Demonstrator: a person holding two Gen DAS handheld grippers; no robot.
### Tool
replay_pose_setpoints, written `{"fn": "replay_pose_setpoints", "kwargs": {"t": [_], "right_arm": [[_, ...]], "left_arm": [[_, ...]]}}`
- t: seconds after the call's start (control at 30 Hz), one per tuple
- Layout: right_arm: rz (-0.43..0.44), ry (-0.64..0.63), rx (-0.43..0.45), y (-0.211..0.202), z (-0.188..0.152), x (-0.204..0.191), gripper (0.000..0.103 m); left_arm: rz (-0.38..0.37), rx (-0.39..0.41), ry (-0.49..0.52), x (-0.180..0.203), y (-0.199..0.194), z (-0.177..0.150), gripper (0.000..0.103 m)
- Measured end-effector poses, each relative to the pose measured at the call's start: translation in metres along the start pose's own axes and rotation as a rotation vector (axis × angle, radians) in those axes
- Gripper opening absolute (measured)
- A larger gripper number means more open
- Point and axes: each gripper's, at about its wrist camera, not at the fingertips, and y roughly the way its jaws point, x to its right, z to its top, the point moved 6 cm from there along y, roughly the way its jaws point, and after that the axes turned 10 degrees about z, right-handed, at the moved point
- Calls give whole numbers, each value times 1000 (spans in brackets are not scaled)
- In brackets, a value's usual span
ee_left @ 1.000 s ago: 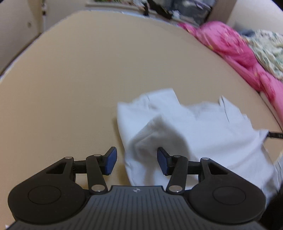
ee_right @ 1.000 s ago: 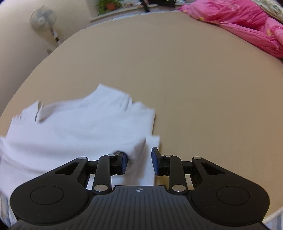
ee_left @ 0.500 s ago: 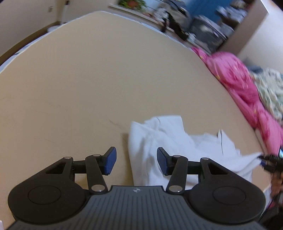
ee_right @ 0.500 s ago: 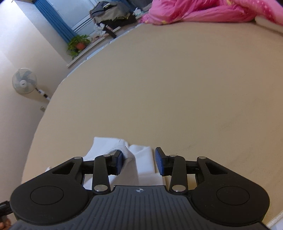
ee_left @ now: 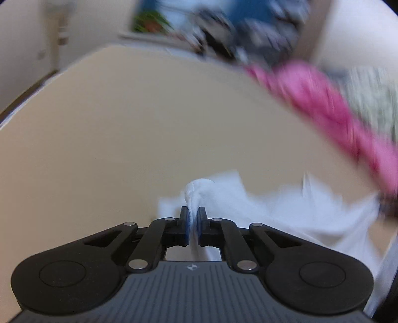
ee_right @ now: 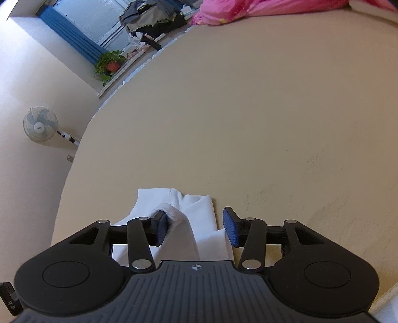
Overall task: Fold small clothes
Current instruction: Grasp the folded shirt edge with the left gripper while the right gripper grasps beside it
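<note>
A small white garment (ee_left: pixel 248 206) lies crumpled on the tan surface (ee_left: pixel 124 124). My left gripper (ee_left: pixel 193 218) is shut on a bunched fold of it, and a knob of cloth sticks up between the blue pads. The rest trails to the right, blurred. In the right wrist view the same white garment (ee_right: pixel 199 211) lies between the fingers of my right gripper (ee_right: pixel 196 223), which is open. A rolled edge drapes over its left pad (ee_right: pixel 161 224); the right pad (ee_right: pixel 230 229) stands apart from the cloth.
A pink blanket (ee_left: pixel 323 104) lies along the far right edge; it also shows in the right wrist view (ee_right: pixel 261 10). A standing fan (ee_right: pixel 41 124), a potted plant (ee_right: pixel 110 63) and a pile of clothes (ee_right: pixel 151 22) are beyond the surface's far left edge.
My left gripper has closed on a fold of the white garment. Both grippers have tilted up, so less of the garment shows. The right gripper stays open over the cloth.
</note>
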Motion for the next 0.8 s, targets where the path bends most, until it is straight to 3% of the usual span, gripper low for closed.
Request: {"fn": "replay_pose_setpoints", "kwargs": {"t": [0.07,0.13,0.2,0.43,0.57,0.73,0.8], "right_arm": [[45,32,21,-5,4,2,49],[97,91,39,-6,9,6,51],[90,111,48,-7,11,10,51],[50,179,154,-17,25,28,52],[14,47,50,2,16,16,53],[-105,-164,-106,36,-4,7,53],[-131,-225,-130,46,-8,3,52]], "left_arm": [[9,13,-107,-15,-1,5,6],[37,-33,-49,-11,9,-2,6],[40,-70,-13,-4,15,-8,7],[54,-97,-28,0,26,-10,7],[70,-111,-37,-2,30,-10,7],[68,-118,-56,-2,32,-13,11],[69,-121,-59,-1,35,-14,12]]}}
